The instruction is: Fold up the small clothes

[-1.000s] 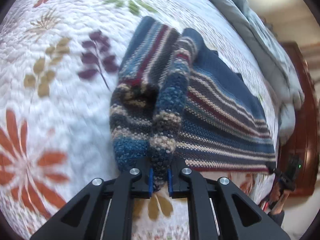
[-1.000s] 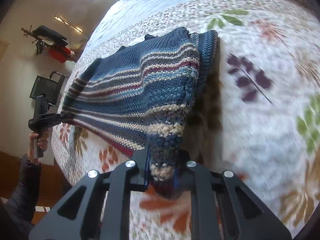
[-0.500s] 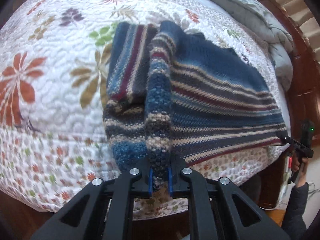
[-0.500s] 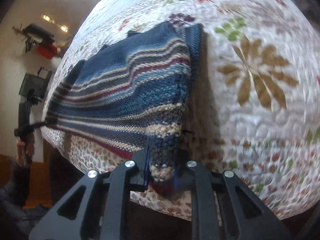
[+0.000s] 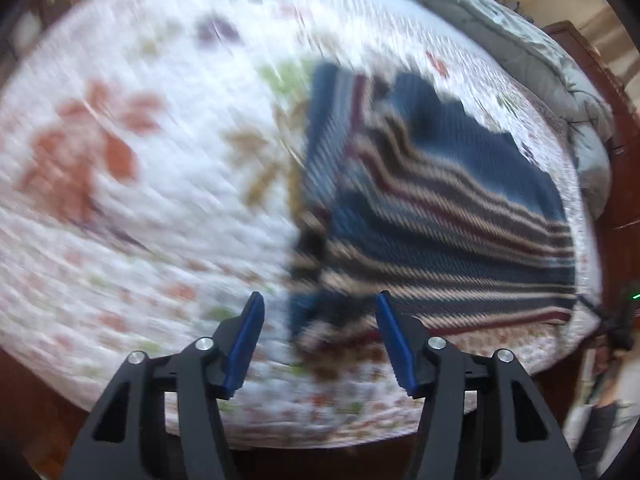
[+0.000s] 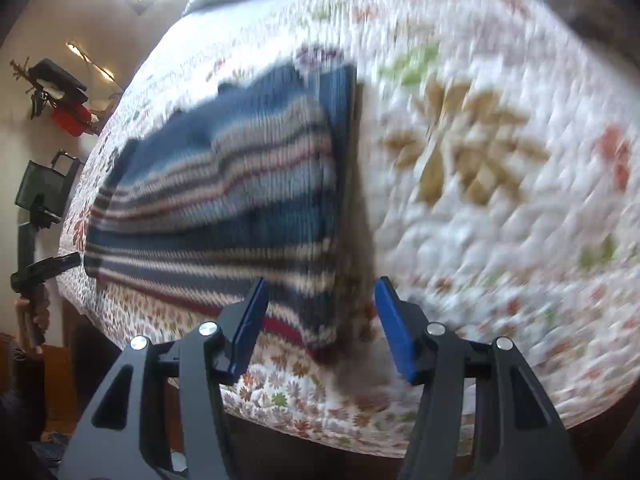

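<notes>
A blue knitted sweater with cream, red and dark stripes (image 5: 432, 208) lies folded on the floral quilt near the bed's front edge. It also shows in the right wrist view (image 6: 240, 200). My left gripper (image 5: 318, 312) is open and empty, held just above the sweater's near left corner. My right gripper (image 6: 320, 300) is open and empty, above the sweater's near right corner. Both views are blurred by motion.
The white floral quilt (image 5: 120, 140) covers the bed. A grey duvet (image 5: 540, 56) is bunched at the far side by a wooden headboard. The left gripper and hand show at the far left in the right wrist view (image 6: 36, 272). Red and black gear hangs on the wall (image 6: 60, 100).
Both grippers have opened and let go of the sweater's folded edge. The sweater has dropped onto the quilt. Both grippers have pulled back and up.
</notes>
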Demonstrator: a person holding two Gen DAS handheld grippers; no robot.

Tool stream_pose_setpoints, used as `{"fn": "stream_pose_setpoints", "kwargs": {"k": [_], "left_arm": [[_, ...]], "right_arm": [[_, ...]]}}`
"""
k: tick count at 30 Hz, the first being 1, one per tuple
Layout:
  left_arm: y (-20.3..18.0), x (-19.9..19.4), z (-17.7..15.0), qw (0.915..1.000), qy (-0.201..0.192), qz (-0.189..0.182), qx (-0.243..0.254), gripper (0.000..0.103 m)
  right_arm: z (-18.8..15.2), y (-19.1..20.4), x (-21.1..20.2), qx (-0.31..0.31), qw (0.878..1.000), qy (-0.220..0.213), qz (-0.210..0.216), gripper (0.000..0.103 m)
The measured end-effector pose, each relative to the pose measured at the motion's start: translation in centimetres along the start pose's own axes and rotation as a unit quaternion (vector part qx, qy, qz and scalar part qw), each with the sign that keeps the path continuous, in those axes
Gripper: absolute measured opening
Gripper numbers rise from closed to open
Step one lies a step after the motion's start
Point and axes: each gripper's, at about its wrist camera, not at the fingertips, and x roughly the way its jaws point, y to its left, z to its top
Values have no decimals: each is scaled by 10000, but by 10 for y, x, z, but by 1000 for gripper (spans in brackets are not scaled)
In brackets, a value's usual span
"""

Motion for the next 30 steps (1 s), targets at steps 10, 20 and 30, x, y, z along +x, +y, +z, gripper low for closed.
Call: {"fn": "stream_pose_setpoints", "kwargs": {"k": [10,20,30], "left_arm": [[-55,49,104,9971,-313,217,652,61],[-78,113,154,9958,-25,-221,888,49],[-67,90,157,9957,-628,-559,397,10]], "right_arm": [[140,51,48,-450,9988,-96,144,58],[201,50,135,-635,9962,558,191,19],[214,55,101,-764,9951,-233,587,9]]}}
